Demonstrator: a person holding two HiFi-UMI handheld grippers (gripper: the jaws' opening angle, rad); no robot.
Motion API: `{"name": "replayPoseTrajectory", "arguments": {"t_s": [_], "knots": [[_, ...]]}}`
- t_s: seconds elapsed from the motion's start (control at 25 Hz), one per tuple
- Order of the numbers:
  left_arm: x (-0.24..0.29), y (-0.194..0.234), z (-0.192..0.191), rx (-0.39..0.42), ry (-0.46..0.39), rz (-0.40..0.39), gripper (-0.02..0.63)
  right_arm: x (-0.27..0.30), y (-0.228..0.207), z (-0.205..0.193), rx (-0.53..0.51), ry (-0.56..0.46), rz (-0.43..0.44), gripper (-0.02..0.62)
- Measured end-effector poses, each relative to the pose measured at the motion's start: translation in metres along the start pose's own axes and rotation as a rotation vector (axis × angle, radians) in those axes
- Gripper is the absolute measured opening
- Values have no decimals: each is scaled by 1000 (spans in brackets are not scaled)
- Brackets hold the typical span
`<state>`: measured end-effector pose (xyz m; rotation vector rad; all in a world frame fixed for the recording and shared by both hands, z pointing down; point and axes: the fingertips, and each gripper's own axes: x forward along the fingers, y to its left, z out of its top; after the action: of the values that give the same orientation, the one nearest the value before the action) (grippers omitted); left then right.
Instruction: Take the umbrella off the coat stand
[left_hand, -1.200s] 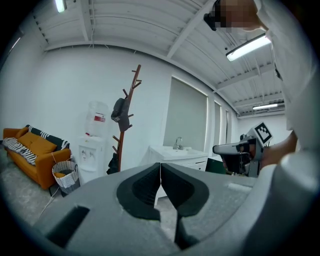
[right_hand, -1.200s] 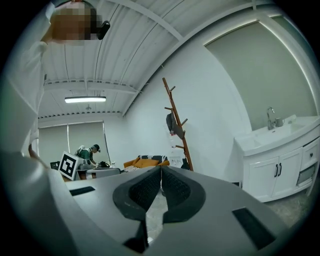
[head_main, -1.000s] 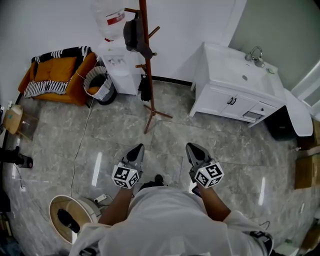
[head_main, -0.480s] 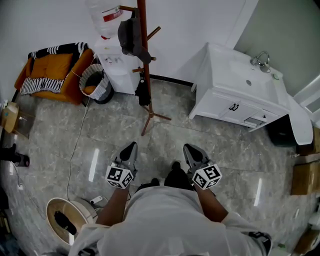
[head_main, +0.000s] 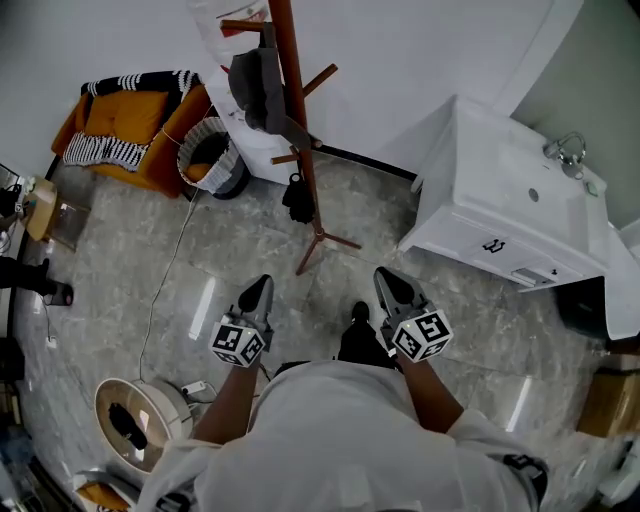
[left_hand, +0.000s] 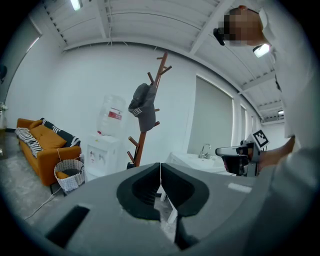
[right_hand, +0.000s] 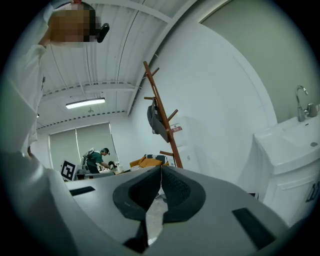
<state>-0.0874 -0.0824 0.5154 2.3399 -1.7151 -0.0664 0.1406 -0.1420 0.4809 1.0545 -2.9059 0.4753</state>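
Observation:
A brown wooden coat stand (head_main: 300, 150) rises from the marble floor ahead of me. A small black folded umbrella (head_main: 297, 198) hangs from one of its low pegs, and a grey cap-like item (head_main: 255, 85) hangs higher up. My left gripper (head_main: 257, 290) and right gripper (head_main: 388, 280) are held side by side short of the stand's feet, both shut and empty. The left gripper view has the stand (left_hand: 145, 135) straight ahead beyond its closed jaws (left_hand: 160, 165). In the right gripper view the stand (right_hand: 164, 125) leans above the closed jaws (right_hand: 161, 167).
A water dispenser (head_main: 245, 130), a wicker basket (head_main: 210, 160) and an orange sofa (head_main: 135, 125) stand left of the coat stand. A white vanity with a sink (head_main: 510, 200) is on the right. A cable (head_main: 165, 280) runs over the floor. A round pedestal (head_main: 135, 420) sits behind my left arm.
Both grippers have travelled forward with me toward the coat stand, which now looks nearer and larger. The jaws stayed shut throughout.

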Motion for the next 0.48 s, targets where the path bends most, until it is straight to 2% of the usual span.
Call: {"name": "replayPoseTrajectory", "arguments": {"t_s": [0.28, 0.48], "knots": [[45, 7, 31, 9, -33, 62, 18, 47, -47, 32, -14, 26, 105, 15], [83, 12, 41, 53, -11, 77, 18, 81, -72, 47, -22, 34, 178, 15]]}}
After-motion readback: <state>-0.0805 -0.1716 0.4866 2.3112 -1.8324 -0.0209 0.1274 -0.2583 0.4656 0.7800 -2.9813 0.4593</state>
